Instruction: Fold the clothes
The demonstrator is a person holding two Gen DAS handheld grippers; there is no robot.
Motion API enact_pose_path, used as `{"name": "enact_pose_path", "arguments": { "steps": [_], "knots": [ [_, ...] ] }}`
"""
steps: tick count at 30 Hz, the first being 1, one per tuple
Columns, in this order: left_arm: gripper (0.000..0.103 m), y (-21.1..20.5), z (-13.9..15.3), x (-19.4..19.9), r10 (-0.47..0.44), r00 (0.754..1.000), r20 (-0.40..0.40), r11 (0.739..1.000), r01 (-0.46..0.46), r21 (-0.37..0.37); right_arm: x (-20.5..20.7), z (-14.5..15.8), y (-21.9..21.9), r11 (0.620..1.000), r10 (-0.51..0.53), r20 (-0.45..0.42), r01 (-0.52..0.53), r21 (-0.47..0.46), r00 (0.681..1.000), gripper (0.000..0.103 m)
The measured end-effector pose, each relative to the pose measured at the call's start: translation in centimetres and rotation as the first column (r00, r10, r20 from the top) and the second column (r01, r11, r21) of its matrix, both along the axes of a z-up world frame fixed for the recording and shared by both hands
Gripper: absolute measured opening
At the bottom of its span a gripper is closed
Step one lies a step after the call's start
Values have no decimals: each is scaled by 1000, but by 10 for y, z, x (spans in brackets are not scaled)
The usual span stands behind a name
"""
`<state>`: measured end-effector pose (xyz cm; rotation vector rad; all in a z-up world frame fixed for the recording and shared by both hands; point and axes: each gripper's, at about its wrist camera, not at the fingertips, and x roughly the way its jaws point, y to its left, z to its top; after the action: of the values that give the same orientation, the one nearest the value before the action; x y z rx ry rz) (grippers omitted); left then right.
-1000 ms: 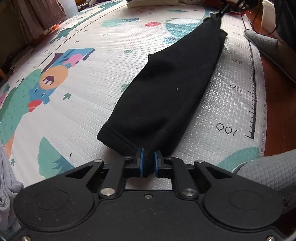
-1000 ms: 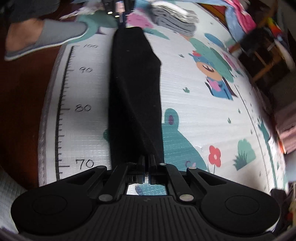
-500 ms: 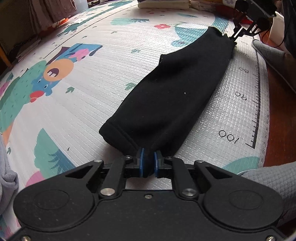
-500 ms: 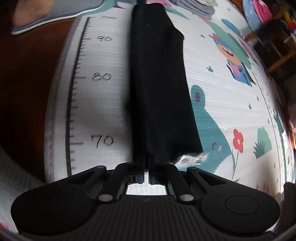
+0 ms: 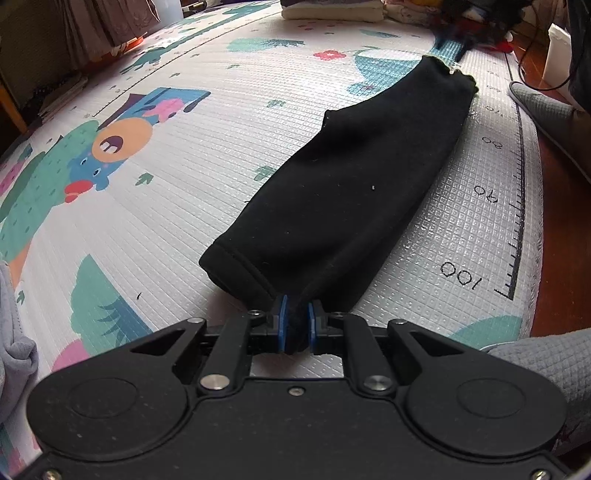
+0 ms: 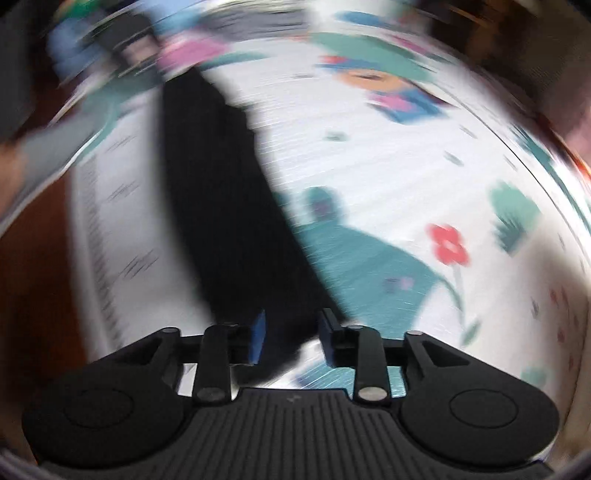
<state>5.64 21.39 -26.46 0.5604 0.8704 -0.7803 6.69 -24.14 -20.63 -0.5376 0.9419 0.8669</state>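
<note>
A long black garment (image 5: 351, 192) lies stretched out flat on the printed play mat (image 5: 166, 177). My left gripper (image 5: 295, 325) is shut on its near hem, low over the mat. In the right wrist view, which is motion-blurred, my right gripper (image 6: 291, 338) is open, its jaws apart on either side of the garment's (image 6: 221, 206) other end, which lies loose on the mat (image 6: 388, 177). The garment's far end (image 5: 447, 74) lies free in the left wrist view.
A ruler scale (image 5: 513, 206) runs along the mat's right edge beside wooden floor (image 5: 561, 229). A grey slipper (image 5: 546, 110) is at the far right, grey cloth (image 5: 14, 332) at the near left, folded clothes (image 5: 332, 11) at the far end.
My right gripper has opened and let go of the garment's end, and is moving fast. The garment now lies flat on the mat. My left gripper keeps its hold.
</note>
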Motion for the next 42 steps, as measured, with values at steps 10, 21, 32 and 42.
{"name": "enact_pose_path", "arguments": {
  "steps": [10,21,32,42],
  "knots": [
    [10,-2,1,0,4,1000,6,1000,-4,13,32,-18,-26,979,-153,-191,175,101,969,8],
    [11,-8,0,0,-7,1000,25,1000,7,22,30,-33,-21,974,-223,-156,216,-61,962,30],
    [23,2,33,10,67,997,-25,994,-69,-90,-8,0,13,997,-24,23,22,78,999,34],
    [43,0,16,5,40,985,-169,999,-40,3,12,-46,6,979,-146,-147,165,122,978,23]
  ]
}}
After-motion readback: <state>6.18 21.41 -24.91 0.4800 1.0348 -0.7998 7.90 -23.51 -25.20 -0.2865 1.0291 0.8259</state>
